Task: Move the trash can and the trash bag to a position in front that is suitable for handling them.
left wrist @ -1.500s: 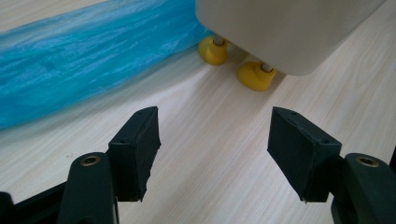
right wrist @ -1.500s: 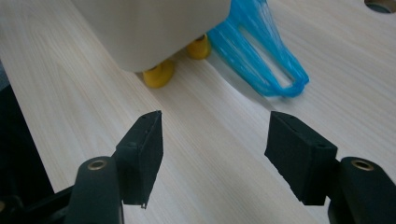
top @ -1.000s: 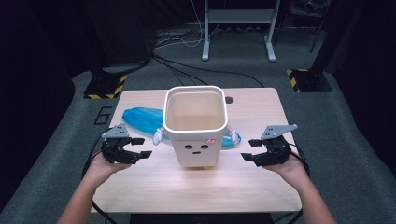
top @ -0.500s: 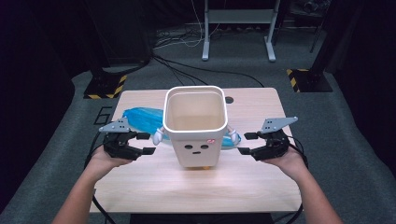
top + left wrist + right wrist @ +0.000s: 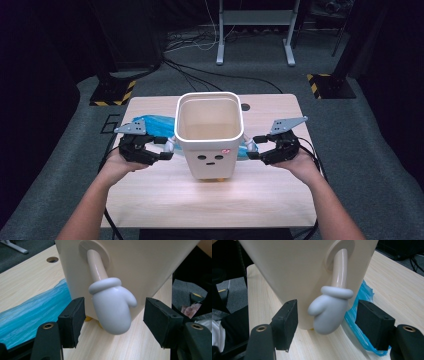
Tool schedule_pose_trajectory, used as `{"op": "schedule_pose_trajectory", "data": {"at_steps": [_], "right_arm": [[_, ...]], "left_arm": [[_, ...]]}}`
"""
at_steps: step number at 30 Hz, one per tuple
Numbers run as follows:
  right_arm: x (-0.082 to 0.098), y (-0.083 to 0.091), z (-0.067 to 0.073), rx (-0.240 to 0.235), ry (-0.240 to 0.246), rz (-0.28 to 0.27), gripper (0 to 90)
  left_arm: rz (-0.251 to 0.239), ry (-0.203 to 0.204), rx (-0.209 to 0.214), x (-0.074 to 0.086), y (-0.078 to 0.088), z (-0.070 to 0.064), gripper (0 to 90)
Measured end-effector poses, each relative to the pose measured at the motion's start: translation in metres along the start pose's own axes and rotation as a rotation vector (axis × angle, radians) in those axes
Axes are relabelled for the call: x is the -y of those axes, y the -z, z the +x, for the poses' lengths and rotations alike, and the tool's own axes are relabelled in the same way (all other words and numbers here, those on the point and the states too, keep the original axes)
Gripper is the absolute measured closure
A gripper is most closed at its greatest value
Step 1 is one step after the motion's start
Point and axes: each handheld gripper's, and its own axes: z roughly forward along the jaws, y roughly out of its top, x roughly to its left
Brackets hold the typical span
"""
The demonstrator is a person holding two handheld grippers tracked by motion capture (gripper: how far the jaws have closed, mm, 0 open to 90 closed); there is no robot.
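The left tool (image 5: 167, 148) is sitting released, jaws standing wide, and in the left gripper view the bin's white mitten hand (image 5: 112, 306) is hanging right between the two black pads (image 5: 72, 321) with a clear gap on either side, nothing pressing on it. Over on the other side the right tool (image 5: 254, 147) is mirroring that: jaws parted, the opposite mitten hand (image 5: 328, 311) dangling between its pads (image 5: 373, 323), untouched. Each mitten is drooping from a cream peg arm (image 5: 96, 263) that is poking out of a round socket in the bin's wall.

Moving outward, the cream bin (image 5: 210, 135) is standing upright in the middle of the table (image 5: 150, 200), open mouth up, its little printed face looking toward the person. Both tools are flanking it at mid-height, one on each side, the person's hands (image 5: 115, 165) coming in from the near edge. Behind and beneath the bin a crumpled blue plastic bag (image 5: 152, 125) is lying flat on the wood, spreading out toward the left and peeking out again at the right, just beside the right tool.
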Motion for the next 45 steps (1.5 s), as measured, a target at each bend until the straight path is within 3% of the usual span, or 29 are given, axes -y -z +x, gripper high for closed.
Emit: {"op": "schedule_pose_trajectory", "data": {"at_steps": [9, 22, 35, 42, 45], "right_arm": [[-0.004, -0.011, -0.007, -0.043, -0.017, -0.004, 46.4], [-0.007, -0.013, -0.006, -0.040, -0.027, -0.007, 49.1], [-0.006, -0.005, 0.003, -0.007, 0.026, 0.005, 49.6], [0.000, 0.008, 0.008, 0.004, 0.028, -0.011, 49.7], [0.002, 0.016, 0.010, 0.015, 0.036, -0.013, 49.7]], "left_arm": [[-0.024, 0.018, 0.035, -0.003, -0.008, 0.006, 45.0], [-0.012, 0.025, 0.050, -0.006, -0.008, 0.007, 47.6], [0.000, 0.003, 0.056, -0.010, -0.007, -0.006, 47.8], [0.000, -0.002, 0.074, -0.013, -0.011, -0.014, 47.7], [0.004, -0.023, 0.088, -0.016, -0.015, -0.021, 47.7]]}}
